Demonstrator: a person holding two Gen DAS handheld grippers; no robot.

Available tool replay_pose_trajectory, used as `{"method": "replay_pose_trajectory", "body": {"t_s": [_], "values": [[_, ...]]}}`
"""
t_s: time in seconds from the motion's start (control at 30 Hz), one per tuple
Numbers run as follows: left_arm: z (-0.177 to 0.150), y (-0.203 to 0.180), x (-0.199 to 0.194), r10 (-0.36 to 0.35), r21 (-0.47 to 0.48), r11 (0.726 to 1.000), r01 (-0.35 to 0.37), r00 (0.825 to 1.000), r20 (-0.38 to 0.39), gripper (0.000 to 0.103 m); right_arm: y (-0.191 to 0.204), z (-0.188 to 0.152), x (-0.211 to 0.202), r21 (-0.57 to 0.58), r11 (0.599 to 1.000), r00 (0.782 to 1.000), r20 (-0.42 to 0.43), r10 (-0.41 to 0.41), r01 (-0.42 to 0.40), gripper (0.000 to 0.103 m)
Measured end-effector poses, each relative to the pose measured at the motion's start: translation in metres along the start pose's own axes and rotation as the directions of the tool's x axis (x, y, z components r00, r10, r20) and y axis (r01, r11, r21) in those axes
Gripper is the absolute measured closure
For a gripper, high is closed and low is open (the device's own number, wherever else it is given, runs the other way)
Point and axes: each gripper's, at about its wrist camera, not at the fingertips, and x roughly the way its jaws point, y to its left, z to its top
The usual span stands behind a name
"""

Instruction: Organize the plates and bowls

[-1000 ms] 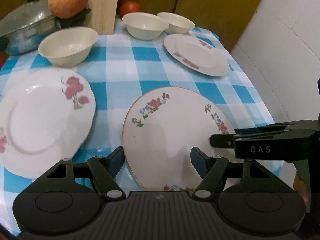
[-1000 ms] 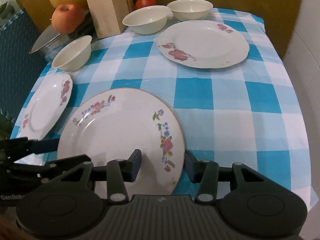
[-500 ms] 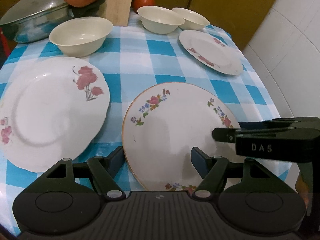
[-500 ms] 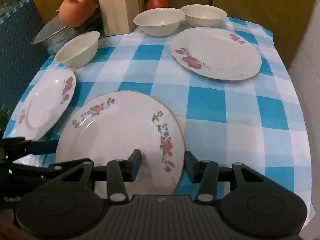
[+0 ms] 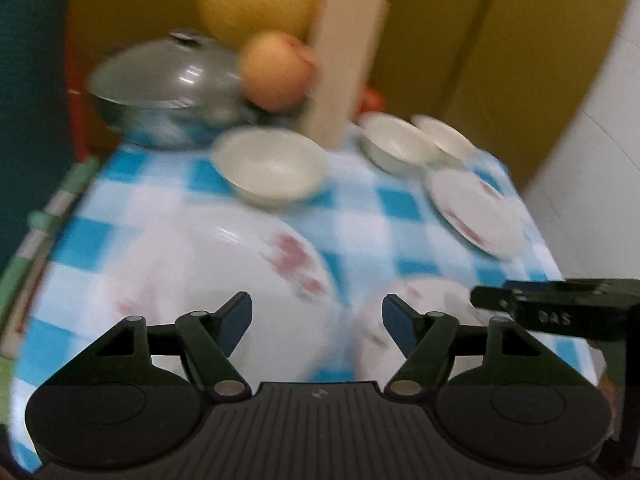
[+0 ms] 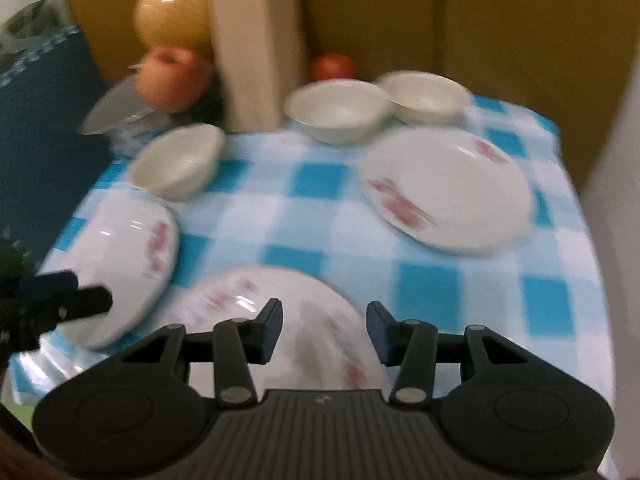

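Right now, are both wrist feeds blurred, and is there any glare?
Left wrist view: heavy motion smear on the plates and bowls; the left gripper stays sharp. Right wrist view: milder blur, small glare streaks on the near plate, fisheye bending at the edges.

Blue-and-white checked tablecloth [image 6: 424, 284]. Cream bowls [image 6: 338, 110], unpatterned. White plates [image 6: 448, 190] with pink-red flower sprays. Silver-grey pot lid [image 5: 168, 72]. Pale tan wooden block [image 6: 256, 48]. Yellow round fruit [image 6: 172, 10], reddish-orange apple [image 6: 172, 78], red tomato [image 6: 332, 66]. Mustard-brown wall behind.
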Motion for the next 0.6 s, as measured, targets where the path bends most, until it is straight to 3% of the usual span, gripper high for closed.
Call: {"method": "replay_pose_trajectory", "body": {"t_s": [0.13,0.23,0.4,0.6], "values": [[0.017,0.032,0.006,0.116,-0.034,0.993,-0.116,0.993,0.011,0.025,0.032,0.034,0.027,-0.050,0.996,0.997,-0.026,0.078,-0.079,0.064],[0.021,0.060,0.014,0.175,-0.082,0.981,-0.177,0.984,-0.029,0.027,0.051,0.052,0.045,-0.041,0.986,0.987,-0.032,0.159,-0.160,0.064],[0.018,0.088,0.024,0.205,-0.122,0.969,-0.215,0.975,-0.090,0.029,0.073,0.062,0.071,-0.064,0.982,0.983,-0.067,0.173,-0.177,0.064],[0.018,0.096,0.031,0.182,-0.139,0.971,-0.196,0.977,-0.109,0.031,0.072,0.063,0.084,-0.045,0.979,0.976,-0.099,0.194,-0.199,0.064]]}}
